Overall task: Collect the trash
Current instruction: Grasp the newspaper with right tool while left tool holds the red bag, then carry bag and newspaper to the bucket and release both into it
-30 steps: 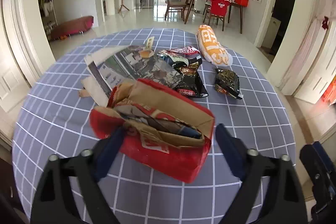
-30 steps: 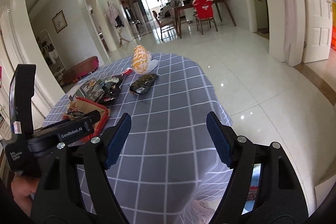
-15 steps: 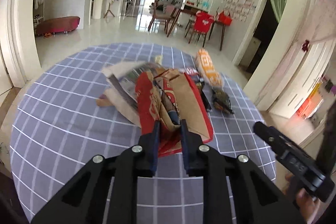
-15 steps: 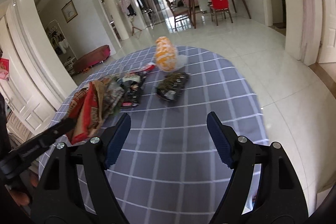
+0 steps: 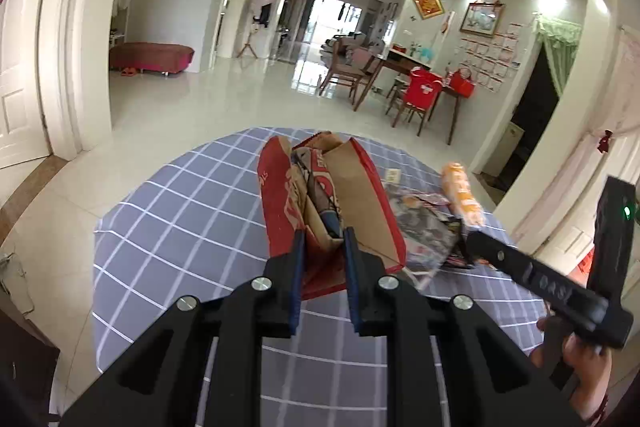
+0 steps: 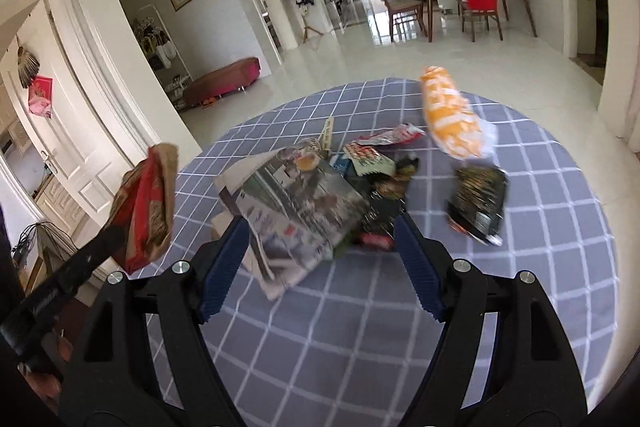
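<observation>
the left gripper [image 5: 322, 247] is clamped on the near rim of the red paper bag [image 5: 344, 199]. its jaws stand narrow, with the folded paper wall pinched between the pads, and the bag is lifted off the round table [image 6: 560, 247] at its left edge, mouth facing away from the camera. from the right wrist view the same bag hangs to the left of the table, apart from the cloth.

step in hand, by judgement: hold the bag open and steady so that trash can be loaded into it.

- keep the pinch on one wall of the bag only. a grip across both walls would seal the mouth.
- tilt the mouth toward the pile so that a carried item can drop in without a long reach.

in the middle of the table lies the magazine [image 6: 296, 207], overlapping a heap of dark snack wrappers [image 6: 380, 175]. the right gripper [image 6: 320, 259] hovers above the near end of the magazine, jaws wide apart and holding nothing.

- approach the magazine at its near free edge, where it lifts off the cloth. a flat sheet is likely to slip if gripped from above.
- close only when one pad is under the edge.

further right, the orange snack bag [image 6: 448, 115] and a dark packet [image 6: 478, 203] lie apart from the heap. take each one separately afterwards.
</observation>
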